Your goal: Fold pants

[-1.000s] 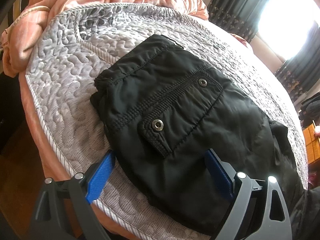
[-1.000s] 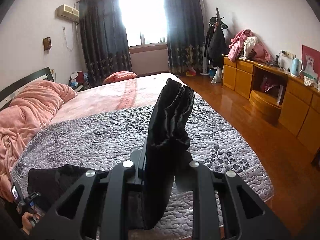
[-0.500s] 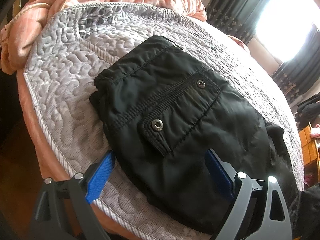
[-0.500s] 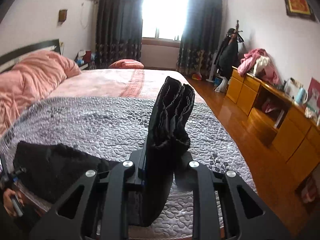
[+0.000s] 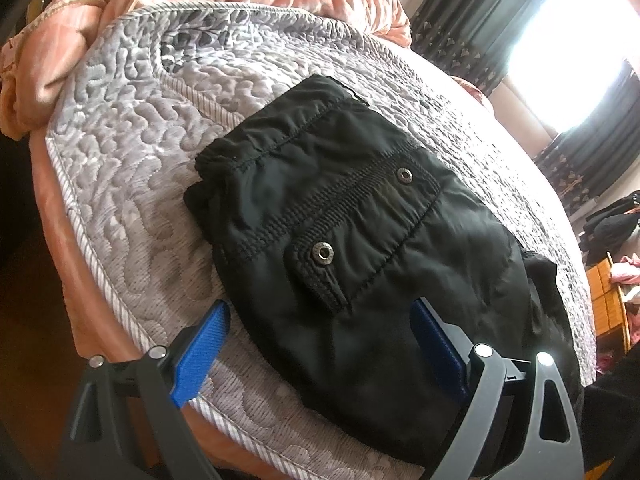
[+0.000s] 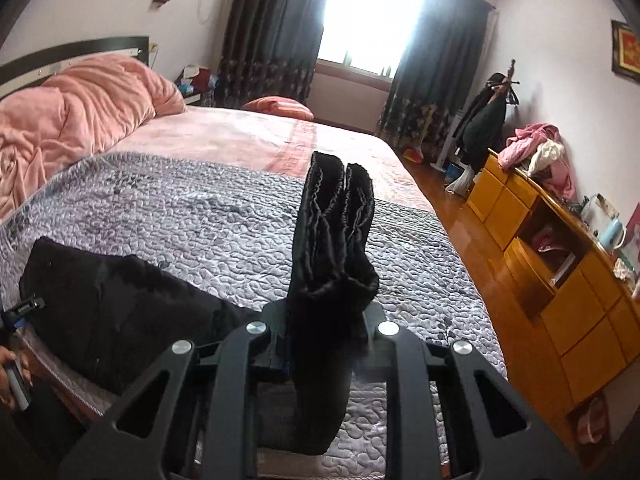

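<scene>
- Since earlier, we swung the right claw [image 6: 320, 320], clamped on the pants [image 6: 332, 240] cuffs, toward 9 o'clock.
- Left claw [image 5: 320, 332] gapes wide over the waist; fold-over seems next.

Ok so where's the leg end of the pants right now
In the right wrist view, the leg end stands up, clamped in the right gripper, above the grey quilt.
</scene>
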### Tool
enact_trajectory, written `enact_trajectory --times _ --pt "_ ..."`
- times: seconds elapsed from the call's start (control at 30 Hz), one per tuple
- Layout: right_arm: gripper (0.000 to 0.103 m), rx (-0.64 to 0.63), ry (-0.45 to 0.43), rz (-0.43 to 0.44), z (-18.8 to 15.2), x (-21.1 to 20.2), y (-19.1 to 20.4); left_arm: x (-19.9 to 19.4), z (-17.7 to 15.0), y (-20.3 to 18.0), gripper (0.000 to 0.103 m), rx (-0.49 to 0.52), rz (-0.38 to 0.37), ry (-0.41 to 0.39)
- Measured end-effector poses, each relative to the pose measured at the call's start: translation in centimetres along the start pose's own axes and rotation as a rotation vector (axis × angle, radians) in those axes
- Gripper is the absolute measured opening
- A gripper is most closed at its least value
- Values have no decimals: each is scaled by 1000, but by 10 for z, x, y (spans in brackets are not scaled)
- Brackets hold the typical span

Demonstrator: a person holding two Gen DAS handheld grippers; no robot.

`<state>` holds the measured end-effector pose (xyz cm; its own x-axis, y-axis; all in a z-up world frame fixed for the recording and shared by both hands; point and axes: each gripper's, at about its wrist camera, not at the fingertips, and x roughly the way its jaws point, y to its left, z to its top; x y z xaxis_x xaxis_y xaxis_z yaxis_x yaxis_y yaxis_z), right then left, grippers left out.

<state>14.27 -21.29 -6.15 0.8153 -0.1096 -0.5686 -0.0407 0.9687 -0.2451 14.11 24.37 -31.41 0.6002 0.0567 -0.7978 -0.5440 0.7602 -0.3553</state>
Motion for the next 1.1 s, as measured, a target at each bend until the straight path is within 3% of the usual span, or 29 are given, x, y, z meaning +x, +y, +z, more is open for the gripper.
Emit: enact_trajectory --times 0.47,0.77,1.1 --pt "19 -223 44 -49 -8 32 94 -3 0 8 92 -28 -37 2" --pt "19 -468 77 -106 -50 59 178 -5 -1 15 92 -41 -50 5" --pt "19 -666 90 -162 -90 76 236 -8 -1 20 92 -58 -65 4"
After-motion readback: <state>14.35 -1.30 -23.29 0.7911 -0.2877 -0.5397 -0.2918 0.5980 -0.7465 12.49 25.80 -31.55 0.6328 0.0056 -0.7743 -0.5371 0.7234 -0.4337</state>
